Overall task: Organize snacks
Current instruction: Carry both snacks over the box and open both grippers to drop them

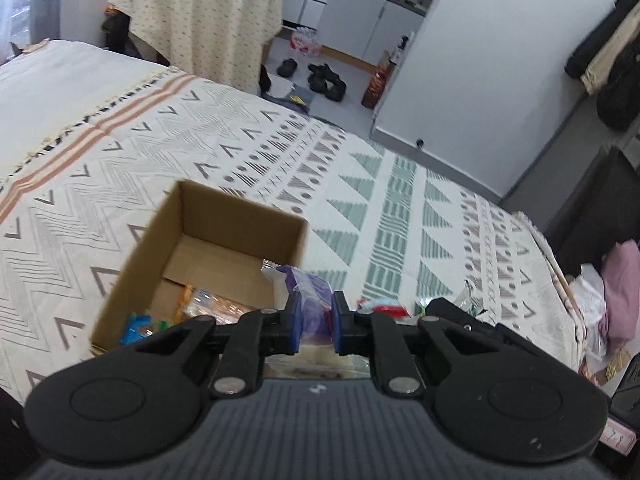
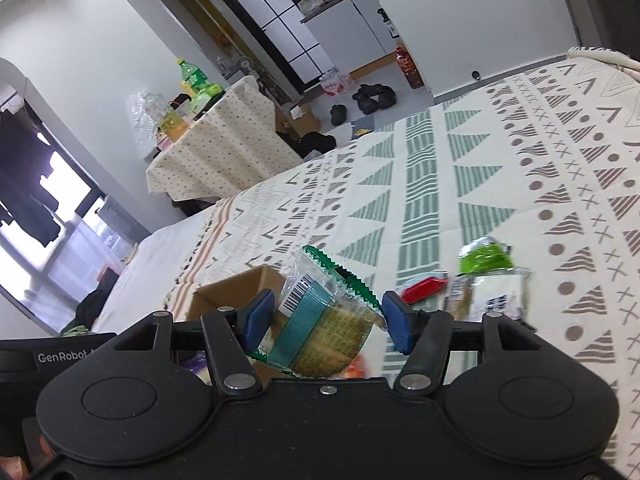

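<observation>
Purple packet (image 1: 310,300) is pinched thinly in your left gripper (image 1: 314,322) beside the cardboard box (image 1: 200,256) on the bed; green packet (image 2: 320,320) is clamped in your right gripper (image 2: 324,324). Either could slip out short of the box.

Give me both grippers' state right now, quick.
Left gripper: shut on the purple snack packet.
Right gripper: shut on the green-edged snack packet.
</observation>
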